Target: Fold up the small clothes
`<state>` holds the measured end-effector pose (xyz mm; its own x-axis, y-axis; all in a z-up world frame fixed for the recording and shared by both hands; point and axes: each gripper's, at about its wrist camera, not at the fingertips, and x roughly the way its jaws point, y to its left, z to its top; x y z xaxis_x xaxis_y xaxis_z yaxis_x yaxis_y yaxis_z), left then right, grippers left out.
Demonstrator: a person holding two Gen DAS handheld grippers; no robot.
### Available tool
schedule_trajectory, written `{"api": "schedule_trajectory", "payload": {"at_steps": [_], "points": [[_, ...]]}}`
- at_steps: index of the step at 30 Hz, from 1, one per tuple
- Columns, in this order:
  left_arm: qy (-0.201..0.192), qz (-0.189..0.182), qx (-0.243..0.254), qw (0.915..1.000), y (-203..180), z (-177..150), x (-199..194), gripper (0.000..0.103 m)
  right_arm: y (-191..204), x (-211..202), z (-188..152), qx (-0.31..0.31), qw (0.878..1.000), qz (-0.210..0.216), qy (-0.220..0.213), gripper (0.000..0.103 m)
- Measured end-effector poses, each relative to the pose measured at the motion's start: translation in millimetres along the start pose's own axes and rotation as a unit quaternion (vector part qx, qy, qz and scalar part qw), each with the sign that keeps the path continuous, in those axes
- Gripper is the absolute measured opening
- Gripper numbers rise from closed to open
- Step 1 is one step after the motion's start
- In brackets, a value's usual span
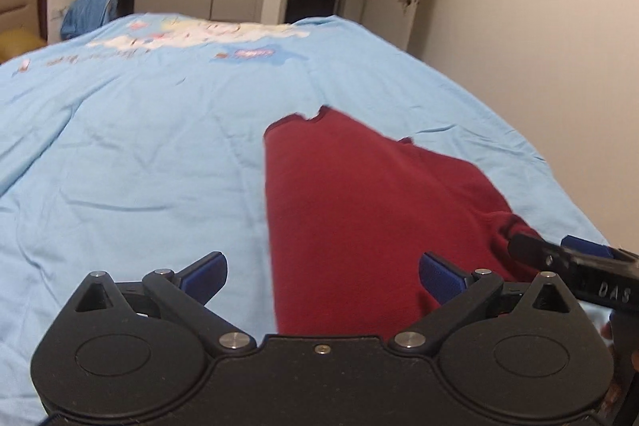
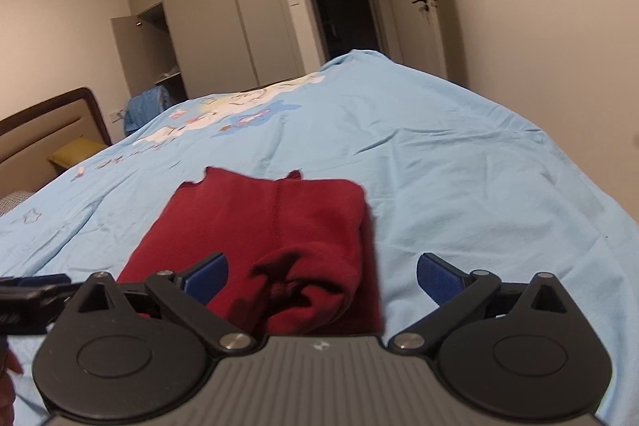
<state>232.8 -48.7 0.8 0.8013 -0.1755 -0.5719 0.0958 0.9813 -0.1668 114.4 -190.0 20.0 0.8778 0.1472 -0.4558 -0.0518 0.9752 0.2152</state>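
Observation:
A dark red small garment [image 1: 359, 194] lies folded on the light blue bedsheet [image 1: 139, 146]. In the right wrist view the garment [image 2: 271, 222] lies just ahead, with a bunched fold at its near edge. My left gripper [image 1: 323, 276] is open and empty, just above the garment's near left edge. My right gripper [image 2: 321, 276] is open and empty, over the garment's near right part. The right gripper's fingers [image 1: 531, 246] show at the garment's right corner in the left wrist view. The left gripper's body [image 2: 28, 292] shows at the left edge of the right wrist view.
The bed has a cartoon print [image 1: 199, 34] at its far end. A brown headboard [image 2: 52, 122] and yellow pillow [image 2: 76, 150] lie to the left. A wardrobe [image 2: 207, 14], a dark doorway [image 2: 343, 6] and a white door [image 2: 423, 10] stand beyond the bed.

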Motion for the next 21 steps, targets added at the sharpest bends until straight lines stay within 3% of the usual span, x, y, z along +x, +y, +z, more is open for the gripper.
{"api": "schedule_trajectory", "payload": {"at_steps": [6,10,14,21], "points": [[0.043,0.011,-0.021,0.9988,17,-12,10,0.102,15,6,-15,-0.036,0.999,-0.013,0.022,0.103],[0.06,0.004,-0.037,0.9975,24,-18,15,0.102,1,7,-27,0.0,0.998,-0.044,0.035,0.103],[0.065,0.003,-0.037,0.9972,25,-21,17,0.102,-21,5,-40,0.054,0.997,-0.039,0.05,0.103],[0.067,0.003,-0.036,0.9971,24,-21,17,0.102,-19,2,-51,0.048,0.997,-0.045,0.046,0.103]]}}
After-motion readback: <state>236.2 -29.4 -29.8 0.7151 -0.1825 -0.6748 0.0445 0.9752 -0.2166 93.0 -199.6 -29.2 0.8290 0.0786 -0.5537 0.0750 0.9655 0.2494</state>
